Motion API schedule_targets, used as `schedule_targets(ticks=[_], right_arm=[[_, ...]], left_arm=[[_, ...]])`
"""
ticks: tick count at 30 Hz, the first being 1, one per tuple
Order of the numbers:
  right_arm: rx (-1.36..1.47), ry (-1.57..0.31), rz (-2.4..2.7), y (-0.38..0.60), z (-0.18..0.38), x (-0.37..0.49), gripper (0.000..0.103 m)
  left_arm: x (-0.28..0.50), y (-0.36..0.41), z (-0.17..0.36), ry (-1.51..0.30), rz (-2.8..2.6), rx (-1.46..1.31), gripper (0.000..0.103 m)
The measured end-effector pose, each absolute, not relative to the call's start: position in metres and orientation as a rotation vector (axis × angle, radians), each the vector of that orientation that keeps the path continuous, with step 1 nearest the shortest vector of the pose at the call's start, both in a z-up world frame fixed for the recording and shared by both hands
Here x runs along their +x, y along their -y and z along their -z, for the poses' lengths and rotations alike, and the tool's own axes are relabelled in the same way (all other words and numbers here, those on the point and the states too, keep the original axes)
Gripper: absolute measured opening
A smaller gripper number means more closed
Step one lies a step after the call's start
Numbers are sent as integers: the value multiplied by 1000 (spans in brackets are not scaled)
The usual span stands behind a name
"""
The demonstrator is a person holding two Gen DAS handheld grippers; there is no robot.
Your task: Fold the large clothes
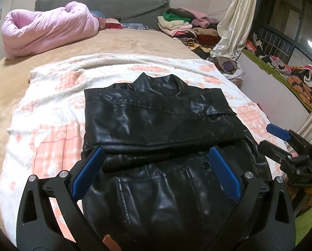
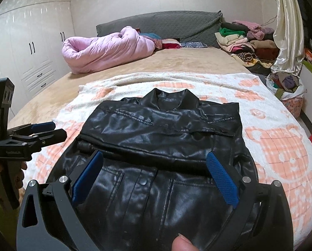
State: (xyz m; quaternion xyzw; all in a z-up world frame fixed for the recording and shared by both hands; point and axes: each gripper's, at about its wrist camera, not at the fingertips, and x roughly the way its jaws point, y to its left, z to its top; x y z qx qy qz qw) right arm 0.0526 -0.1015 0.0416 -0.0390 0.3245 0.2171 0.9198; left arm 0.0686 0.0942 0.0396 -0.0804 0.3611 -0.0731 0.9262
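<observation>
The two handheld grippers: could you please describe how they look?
Both the left gripper and the right gripper have matte black curved frames, silver round pivot bolts and flat blue textured pads. No cables show. A bare thumb peeks in below.

The black jacket (image 1: 162, 125) runs off the bottom edge — its hem and folded-under sleeves stay hidden.

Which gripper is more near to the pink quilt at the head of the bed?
Left. The left gripper hangs over the jacket's left part, on the pink quilt's side; the right gripper is over its right part, farther away.
</observation>
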Motion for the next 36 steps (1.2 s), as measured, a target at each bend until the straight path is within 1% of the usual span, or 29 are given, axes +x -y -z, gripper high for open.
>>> schedule_targets(ticks=[13, 21, 33, 36], right_arm=[[-110, -701, -417, 129, -30, 30, 98], [-119, -751, -378, 155, -11, 17, 98], [-94, -833, -330, 203, 18, -3, 98], [-85, -853, -329, 211, 24, -7, 98]], left_arm=[[37, -89, -22, -774, 109, -160, 93], [23, -92, -3, -839, 78, -147, 93], [-10, -113, 34, -951, 2, -136, 93], [-24, -125, 41, -957, -7, -182, 93]])
